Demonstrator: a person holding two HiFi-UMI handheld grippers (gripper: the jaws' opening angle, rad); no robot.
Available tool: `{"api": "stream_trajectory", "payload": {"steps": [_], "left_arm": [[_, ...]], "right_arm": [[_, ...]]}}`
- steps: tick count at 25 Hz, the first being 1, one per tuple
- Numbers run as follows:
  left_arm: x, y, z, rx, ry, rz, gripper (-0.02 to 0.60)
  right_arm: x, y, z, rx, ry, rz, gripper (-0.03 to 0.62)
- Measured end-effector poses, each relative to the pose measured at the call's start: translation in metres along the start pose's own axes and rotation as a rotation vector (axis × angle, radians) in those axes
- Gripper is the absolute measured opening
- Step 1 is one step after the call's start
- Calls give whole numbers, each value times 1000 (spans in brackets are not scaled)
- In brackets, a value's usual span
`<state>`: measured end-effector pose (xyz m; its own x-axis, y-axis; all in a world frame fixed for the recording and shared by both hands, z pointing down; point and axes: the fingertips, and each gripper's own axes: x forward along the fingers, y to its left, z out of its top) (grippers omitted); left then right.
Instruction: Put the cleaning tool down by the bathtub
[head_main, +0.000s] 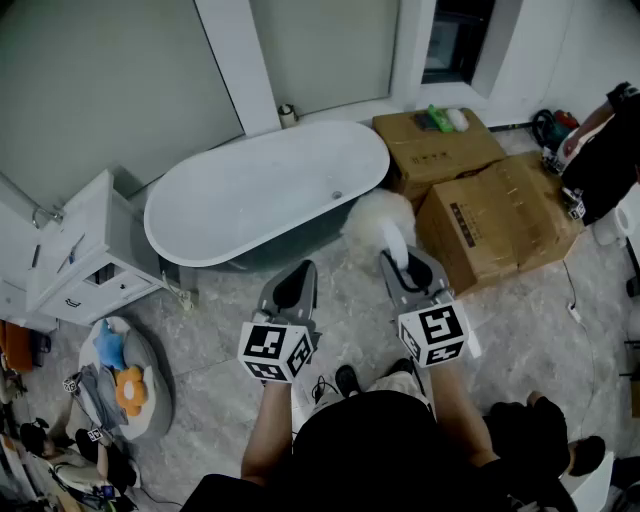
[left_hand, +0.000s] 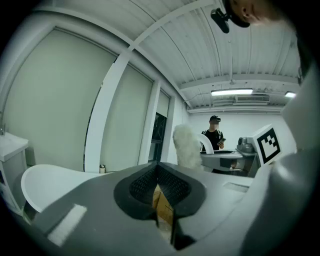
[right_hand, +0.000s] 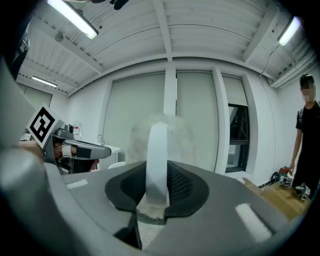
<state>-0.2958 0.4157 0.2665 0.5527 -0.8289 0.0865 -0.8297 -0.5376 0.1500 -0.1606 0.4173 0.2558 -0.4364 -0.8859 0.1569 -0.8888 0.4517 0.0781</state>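
Observation:
The cleaning tool is a fluffy white duster (head_main: 375, 218) on a flat white handle (right_hand: 157, 160). My right gripper (head_main: 405, 270) is shut on that handle, and the fluffy head sticks out ahead of it, over the floor just off the right end of the white oval bathtub (head_main: 260, 190). In the left gripper view the duster (left_hand: 187, 145) stands upright to the right. My left gripper (head_main: 293, 290) hovers beside the right one, a little nearer the tub, shut with nothing in it; its pads (left_hand: 172, 187) meet at the top.
Two big cardboard boxes (head_main: 500, 215) (head_main: 435, 145) stand right of the tub, close behind the duster. A white cabinet (head_main: 85, 255) stands left of the tub, with a heap of soft toys (head_main: 125, 375) before it. A person (head_main: 605, 150) stands at the far right.

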Motion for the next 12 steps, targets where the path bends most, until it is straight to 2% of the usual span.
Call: {"api": "stream_trajectory", "payload": {"steps": [4, 12], "left_arm": [[7, 1, -5, -7, 18, 0, 0], [8, -15, -13, -13, 32, -56, 0]], "right_arm": [[0, -2, 4, 3, -9, -6, 89], [-7, 0, -9, 26, 18, -7, 89]]}}
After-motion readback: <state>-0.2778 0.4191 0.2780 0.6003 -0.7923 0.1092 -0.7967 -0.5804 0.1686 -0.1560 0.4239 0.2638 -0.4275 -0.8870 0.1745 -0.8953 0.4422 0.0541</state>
